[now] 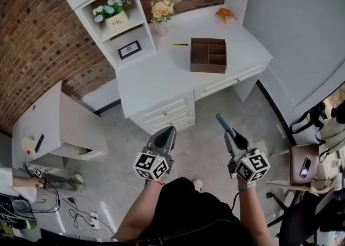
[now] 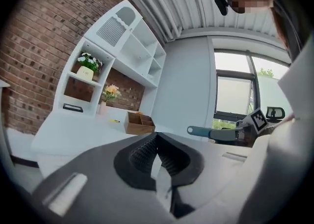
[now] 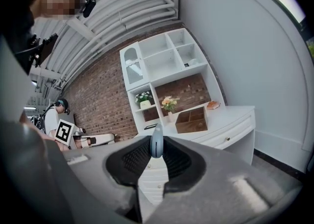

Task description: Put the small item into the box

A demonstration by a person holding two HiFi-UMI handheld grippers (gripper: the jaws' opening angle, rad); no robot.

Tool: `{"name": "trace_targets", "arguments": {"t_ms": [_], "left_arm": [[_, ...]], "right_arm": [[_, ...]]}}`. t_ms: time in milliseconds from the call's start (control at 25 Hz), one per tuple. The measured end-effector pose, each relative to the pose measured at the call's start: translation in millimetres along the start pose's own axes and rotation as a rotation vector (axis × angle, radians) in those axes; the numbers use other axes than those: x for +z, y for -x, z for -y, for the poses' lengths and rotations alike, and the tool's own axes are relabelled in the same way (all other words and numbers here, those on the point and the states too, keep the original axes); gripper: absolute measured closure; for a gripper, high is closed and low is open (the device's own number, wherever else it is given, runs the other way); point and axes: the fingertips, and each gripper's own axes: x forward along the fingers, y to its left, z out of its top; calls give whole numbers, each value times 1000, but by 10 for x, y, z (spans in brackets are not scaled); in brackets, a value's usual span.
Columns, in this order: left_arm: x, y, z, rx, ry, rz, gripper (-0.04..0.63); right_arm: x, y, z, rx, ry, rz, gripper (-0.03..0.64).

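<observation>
Well short of the white desk (image 1: pixel 156 83), the right gripper (image 1: pixel 237 142) clamps its jaws on a slim blue-grey item (image 1: pixel 224 123) bound for the brown wooden box (image 1: pixel 208 54); the left gripper (image 1: pixel 165 136), jaws together, carries nothing.

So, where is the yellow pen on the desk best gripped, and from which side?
Grip the pen at its middle, coming straight down from above, fingers across its thin width. It lies flat on the desk, left of the box and apart from it, so both long sides look free. The left gripper is empty.
</observation>
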Motion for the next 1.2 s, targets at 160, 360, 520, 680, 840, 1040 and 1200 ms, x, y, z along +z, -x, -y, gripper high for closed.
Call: {"name": "trace_targets", "arguments": {"t_ms": [160,360,520,680,840,1040,1200], "left_arm": [[-1,-157,35,-14,-2,-12,592],[-40,-345,-10,-25,9,-24,592],[-10,-555,-98,-39,9,-32,592],[97,-876,-211,-50,16,-15,592],[115,-1140,-283,-74,26,-31,592],[267,-1473,-462,-91,18,-32,592],[376,-1711,-582,-108,4,-28,592]], "right_arm": [[-27,-51,116,-6,-14,-12,549],[-50,-163,250,-13,-28,-22,549],[36,-304,412,-31,-29,-17,549],[168,-507,601,-40,-18,-13,549],[254,-719,735,-48,-17,-24,549],[411,-1029,903,-54,-8,-30,549],[482,-1250,981,-55,-1,-45,549]]}}
